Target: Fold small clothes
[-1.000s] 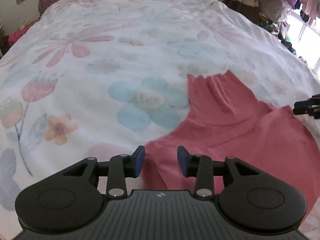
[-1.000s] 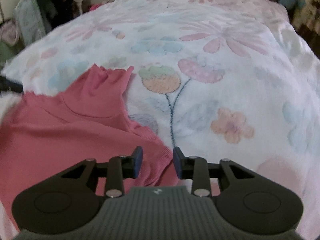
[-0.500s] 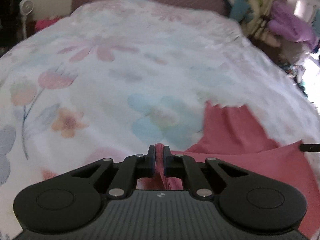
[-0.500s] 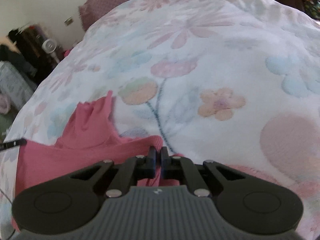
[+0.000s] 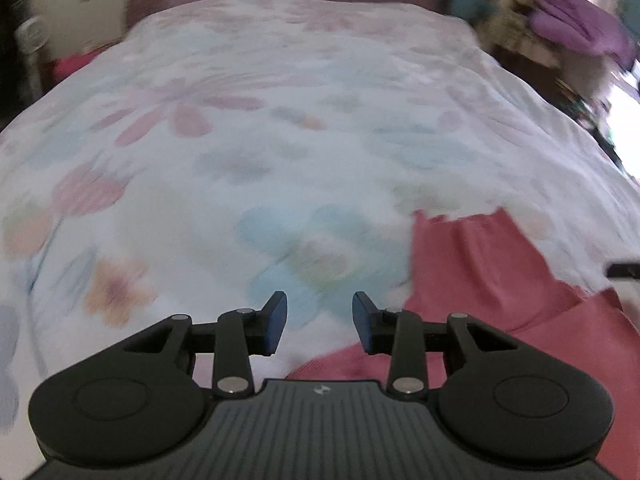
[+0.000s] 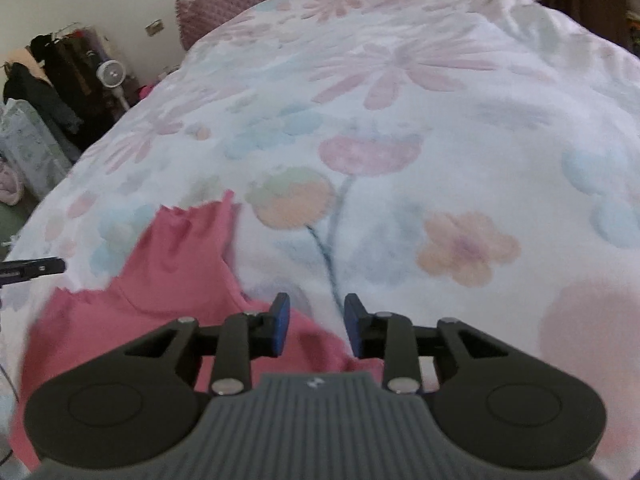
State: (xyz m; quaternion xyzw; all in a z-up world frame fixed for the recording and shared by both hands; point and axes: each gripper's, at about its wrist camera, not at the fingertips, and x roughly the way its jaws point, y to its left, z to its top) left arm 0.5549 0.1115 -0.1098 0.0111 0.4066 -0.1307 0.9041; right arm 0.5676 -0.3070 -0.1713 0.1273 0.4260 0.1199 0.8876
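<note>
Left wrist view: left gripper (image 5: 316,322) fingers spread over the bed (image 5: 280,140); right gripper (image 6: 313,323) likewise. The pink top (image 5: 500,280) looks soft, light; pinch hems.

Both the left gripper (image 5: 316,324) and the right gripper (image 6: 314,326) show blue-padded fingers on black linkages with silver pivot screws, round black housings at eight and four o'clock, and a ribbed grey body bearing a small white mark.
</note>
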